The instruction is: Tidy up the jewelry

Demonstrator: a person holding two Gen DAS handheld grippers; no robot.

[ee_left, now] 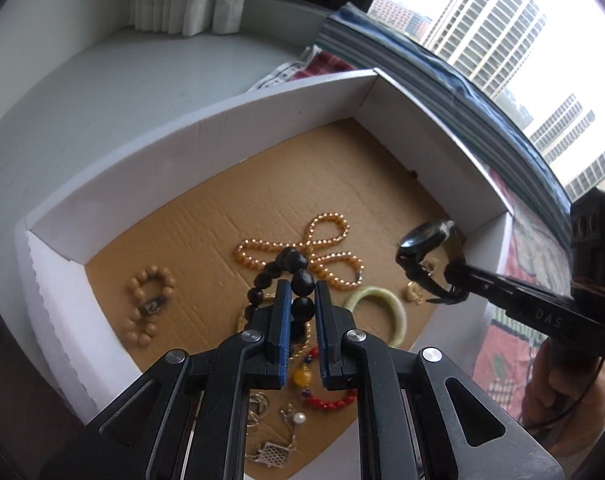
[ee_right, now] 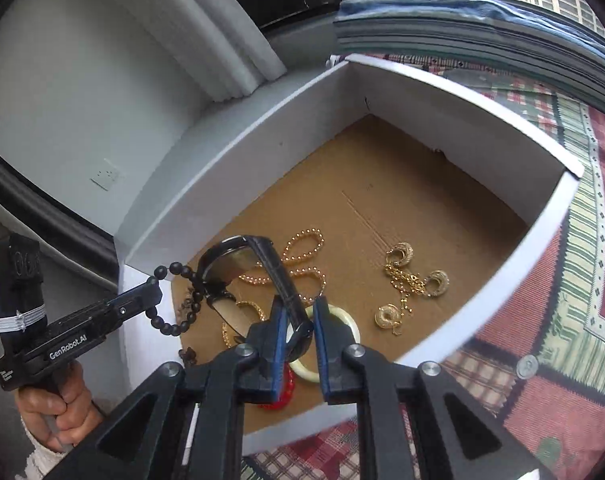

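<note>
The white box (ee_left: 206, 128) is viewed closely from above by both wrist cameras. Its cardboard floor (ee_right: 402, 208) is shared, seen from opposite sides.

One box (ee_left: 230, 128). One watch (ee_left: 420, 256). One black bead bracelet (ee_left: 290, 276). One tan bead bracelet (ee_left: 148, 304). One pearl strand (ee_left: 302, 254). One jade bangle (ee_left: 386, 308). Three gold earrings (ee_right: 400, 254). One red bead bracelet (ee_left: 328, 402). Two claws (ee_left: 302, 312).

My jaws' pads are matt blue plastic; the box (ee_left: 262, 184) floor is rough brown cardboard, its walls smooth white; the dark beads (ee_left: 302, 280) look glossy.
</note>
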